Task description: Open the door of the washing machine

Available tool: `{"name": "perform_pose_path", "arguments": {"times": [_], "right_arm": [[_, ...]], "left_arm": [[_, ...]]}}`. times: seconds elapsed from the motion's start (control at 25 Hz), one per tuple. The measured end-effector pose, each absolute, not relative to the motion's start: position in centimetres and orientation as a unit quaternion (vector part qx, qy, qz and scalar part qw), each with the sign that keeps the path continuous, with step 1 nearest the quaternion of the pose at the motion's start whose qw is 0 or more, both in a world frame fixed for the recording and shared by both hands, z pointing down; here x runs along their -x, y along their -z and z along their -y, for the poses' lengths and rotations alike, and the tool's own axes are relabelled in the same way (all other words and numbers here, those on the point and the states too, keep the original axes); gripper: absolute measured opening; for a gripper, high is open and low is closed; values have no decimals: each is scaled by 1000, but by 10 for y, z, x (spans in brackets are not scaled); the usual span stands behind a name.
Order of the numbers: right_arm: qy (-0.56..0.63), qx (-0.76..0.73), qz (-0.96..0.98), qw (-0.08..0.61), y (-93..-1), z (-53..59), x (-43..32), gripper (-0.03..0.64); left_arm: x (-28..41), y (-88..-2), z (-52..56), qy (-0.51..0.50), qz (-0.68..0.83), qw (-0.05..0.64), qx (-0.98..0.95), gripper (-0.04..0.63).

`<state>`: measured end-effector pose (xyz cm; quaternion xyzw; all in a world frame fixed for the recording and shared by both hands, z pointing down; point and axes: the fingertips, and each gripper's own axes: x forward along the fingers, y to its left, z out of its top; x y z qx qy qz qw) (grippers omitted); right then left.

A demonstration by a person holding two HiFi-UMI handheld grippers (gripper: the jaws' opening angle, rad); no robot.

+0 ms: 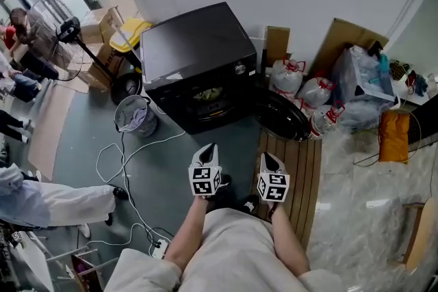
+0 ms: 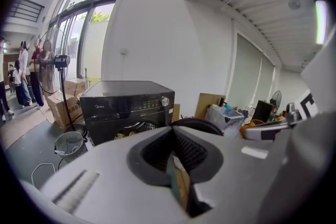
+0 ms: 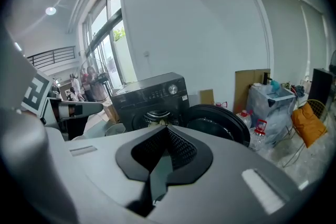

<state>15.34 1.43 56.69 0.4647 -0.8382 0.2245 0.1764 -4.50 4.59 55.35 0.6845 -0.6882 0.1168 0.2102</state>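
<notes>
The black front-loading washing machine (image 1: 198, 55) stands against the white wall. Its round door (image 1: 282, 116) is swung wide open to the right, and laundry shows in the drum opening (image 1: 207, 94). Both grippers hover side by side in front of the machine, well short of it. My left gripper (image 1: 209, 146) is shut with nothing in it, and so is my right gripper (image 1: 267, 156). In the left gripper view the machine (image 2: 128, 107) and door (image 2: 197, 124) lie beyond the shut tips (image 2: 172, 131). The right gripper view shows the machine (image 3: 152, 99) and the open door (image 3: 218, 123) past its tips (image 3: 167, 128).
A round wire basket (image 1: 135, 113) stands left of the machine, with white cables (image 1: 120, 161) on the floor. Plastic bags (image 1: 301, 89), cardboard (image 1: 345, 37) and an orange bag (image 1: 395, 135) crowd the right. A wooden slat mat (image 1: 301, 167) lies underfoot. People (image 1: 41, 202) are at the left.
</notes>
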Motion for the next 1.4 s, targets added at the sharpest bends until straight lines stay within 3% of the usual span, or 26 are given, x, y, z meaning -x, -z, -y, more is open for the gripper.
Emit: {"name": "perform_pose_path", "arguments": {"times": [1.4], "right_arm": [[-194,-433,860,187,-557,-18,-148,0]], "left_arm": [[47,-560,-55,-103,694,231,-675,57]]}}
